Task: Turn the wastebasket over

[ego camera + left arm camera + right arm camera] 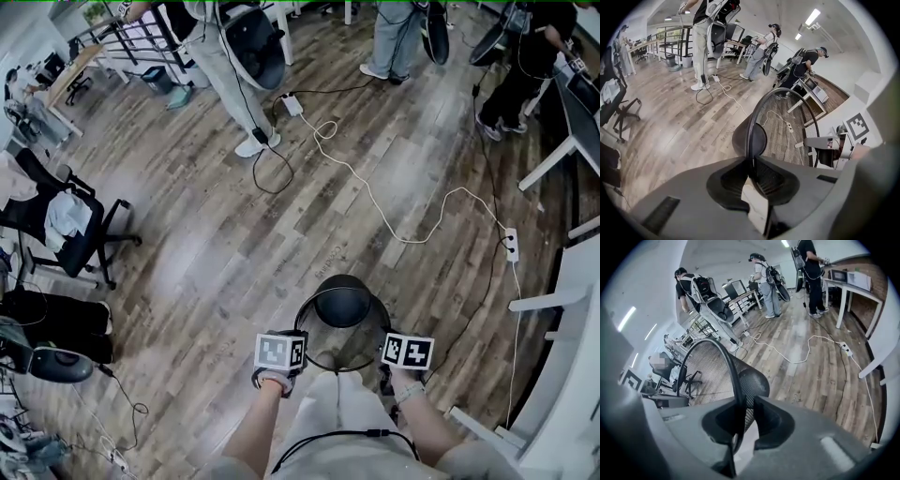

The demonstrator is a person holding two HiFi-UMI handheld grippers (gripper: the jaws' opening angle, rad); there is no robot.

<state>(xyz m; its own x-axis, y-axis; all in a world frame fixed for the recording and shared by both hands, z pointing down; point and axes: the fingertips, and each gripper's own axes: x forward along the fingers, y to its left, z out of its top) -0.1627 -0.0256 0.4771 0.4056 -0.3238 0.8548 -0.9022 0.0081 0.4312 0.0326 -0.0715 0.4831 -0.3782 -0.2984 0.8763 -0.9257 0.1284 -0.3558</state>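
Observation:
The wastebasket (342,323) is a black wire-mesh bin with a solid dark base (342,298). It hangs above the wood floor in front of me, tilted with its base pointing away and its round rim toward me. My left gripper (296,350) is shut on the rim's left side, and my right gripper (385,354) is shut on its right side. In the left gripper view the rim wire (751,140) runs straight into the left gripper (751,164). In the right gripper view the rim (733,380) is pinched by the right gripper (743,404), beside the base (753,383).
A white cable (394,225) snakes over the floor to a power strip (509,240). A black office chair (66,225) stands at the left, white desks (567,309) at the right. People (225,66) stand at the far end.

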